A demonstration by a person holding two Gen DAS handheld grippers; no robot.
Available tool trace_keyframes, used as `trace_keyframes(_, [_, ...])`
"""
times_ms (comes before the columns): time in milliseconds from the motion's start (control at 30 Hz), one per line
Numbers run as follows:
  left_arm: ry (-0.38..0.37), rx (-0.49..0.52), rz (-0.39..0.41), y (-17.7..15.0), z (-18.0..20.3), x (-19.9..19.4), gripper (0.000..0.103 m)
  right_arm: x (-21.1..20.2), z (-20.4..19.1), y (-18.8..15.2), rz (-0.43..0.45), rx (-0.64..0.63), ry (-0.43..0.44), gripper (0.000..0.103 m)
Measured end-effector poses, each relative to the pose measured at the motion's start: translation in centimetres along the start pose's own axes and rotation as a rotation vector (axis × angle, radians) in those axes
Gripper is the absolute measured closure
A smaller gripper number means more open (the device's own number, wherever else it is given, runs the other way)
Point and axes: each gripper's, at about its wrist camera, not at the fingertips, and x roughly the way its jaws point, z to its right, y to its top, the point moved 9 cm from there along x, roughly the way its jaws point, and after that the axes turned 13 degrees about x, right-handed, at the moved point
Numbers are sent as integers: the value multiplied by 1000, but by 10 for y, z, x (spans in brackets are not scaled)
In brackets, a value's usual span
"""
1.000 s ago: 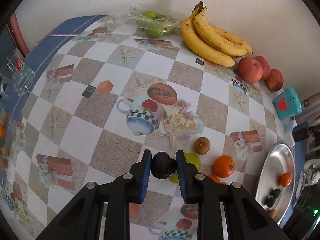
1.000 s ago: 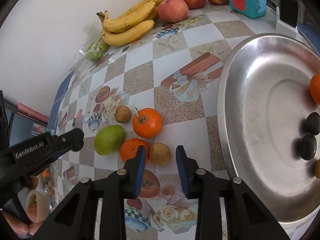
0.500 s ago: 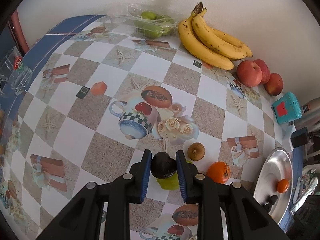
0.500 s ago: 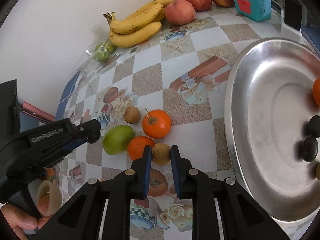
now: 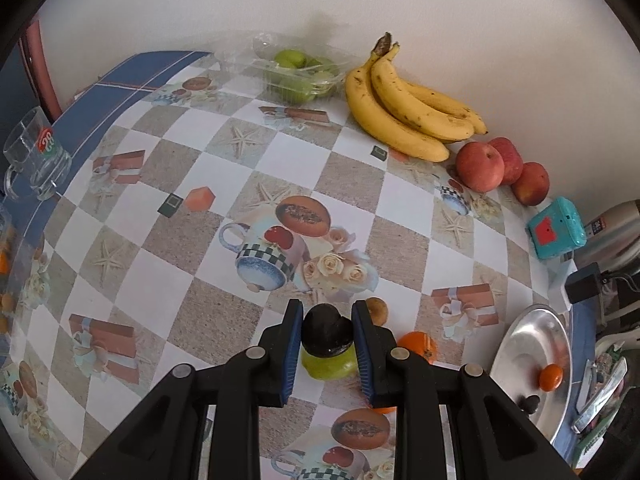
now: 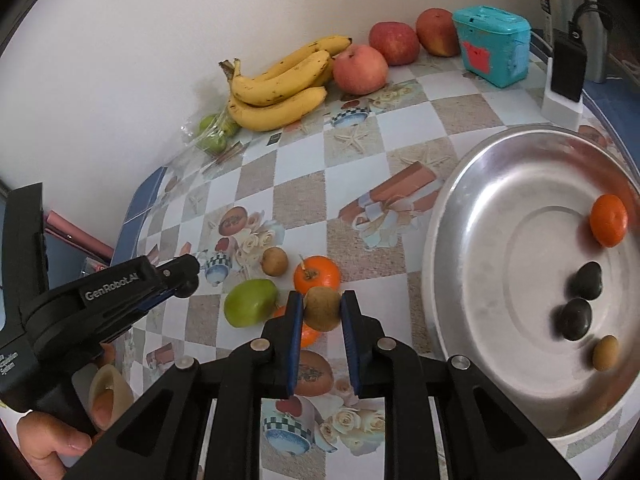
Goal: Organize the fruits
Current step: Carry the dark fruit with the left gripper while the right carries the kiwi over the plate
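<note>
My left gripper (image 5: 326, 330) is shut on a dark plum (image 5: 326, 330) and holds it above the table, over a green fruit (image 5: 329, 365). My right gripper (image 6: 321, 309) is shut on a small brown fruit (image 6: 321, 309), lifted above an orange (image 6: 317, 274) and a second orange (image 6: 307, 334) partly hidden behind the fingers. The green fruit (image 6: 250, 302) and another small brown fruit (image 6: 274, 261) lie on the tablecloth. The steel plate (image 6: 472, 208) at right holds an orange (image 6: 608, 220), two dark plums (image 6: 578, 300) and a brown fruit (image 6: 605, 353).
Bananas (image 5: 408, 108), three red apples (image 5: 500, 166) and a clear box of green fruit (image 5: 298, 74) line the wall. A teal box (image 5: 556, 228) and a charger (image 6: 566, 76) stand at the back right. A glass mug (image 5: 34, 156) sits at the left edge.
My right gripper closed on the small brown fruit and lifted it off the table. My left gripper, still holding the plum, rose and drew back.
</note>
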Motion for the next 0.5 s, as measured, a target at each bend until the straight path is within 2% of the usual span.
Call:
trace_keyframes(133, [-10,22,4,0,12,-2,76,-8,11,7,19,21,-14,83])
trace_keyframes(367, [-53,84,-3,-4,47,-3,76,-33,53,33,113,90,-81,83])
trace_keyframes(500, [-70,114,-9,-6,61,-2,76,-38,69,39,125,122,-95,83])
